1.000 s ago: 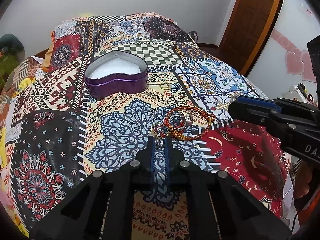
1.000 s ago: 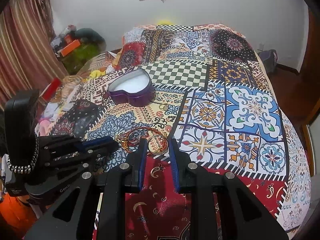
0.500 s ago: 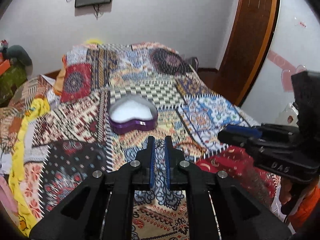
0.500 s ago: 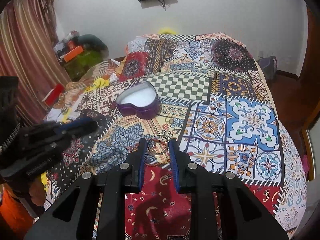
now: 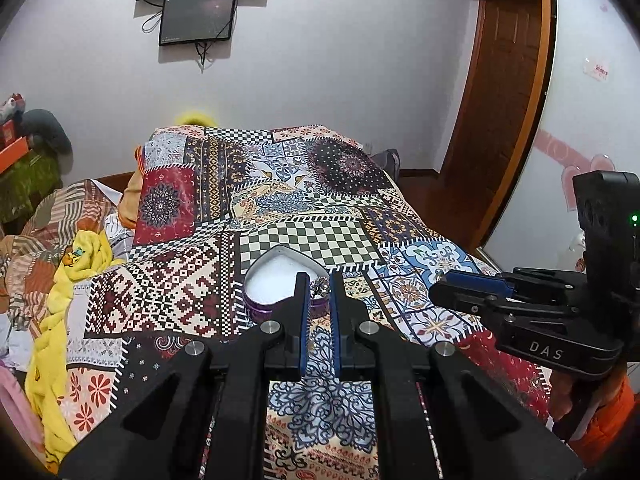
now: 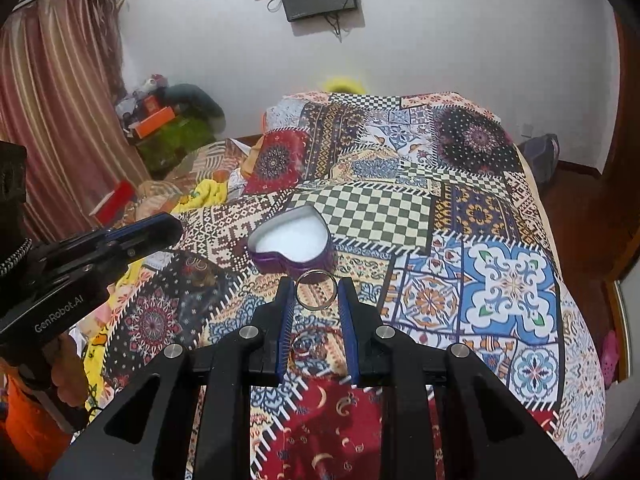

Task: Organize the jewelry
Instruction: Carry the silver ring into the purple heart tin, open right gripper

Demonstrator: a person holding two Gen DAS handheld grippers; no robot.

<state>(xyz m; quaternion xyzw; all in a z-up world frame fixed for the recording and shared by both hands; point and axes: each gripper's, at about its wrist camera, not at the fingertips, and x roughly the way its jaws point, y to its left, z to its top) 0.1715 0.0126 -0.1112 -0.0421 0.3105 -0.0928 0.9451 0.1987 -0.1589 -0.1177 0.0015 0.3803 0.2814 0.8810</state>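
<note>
A purple heart-shaped box with a white lining lies open on the patchwork bedspread; it also shows in the right wrist view. My left gripper is shut on a small silver chain piece and holds it in the air in front of the box. My right gripper is shut on a silver bangle, held upright above the bed short of the box. More jewelry, red and gold bangles, lies on the bed below the right gripper.
The bed fills both views. Crumpled yellow and striped cloths lie at its left side. A wooden door stands at the right, a screen hangs on the far wall, and a curtain hangs at the left.
Both grippers have lifted away from the jewelry pile, each with its piece, and risen higher above the bed. The heart box now sits farther below and ahead.
</note>
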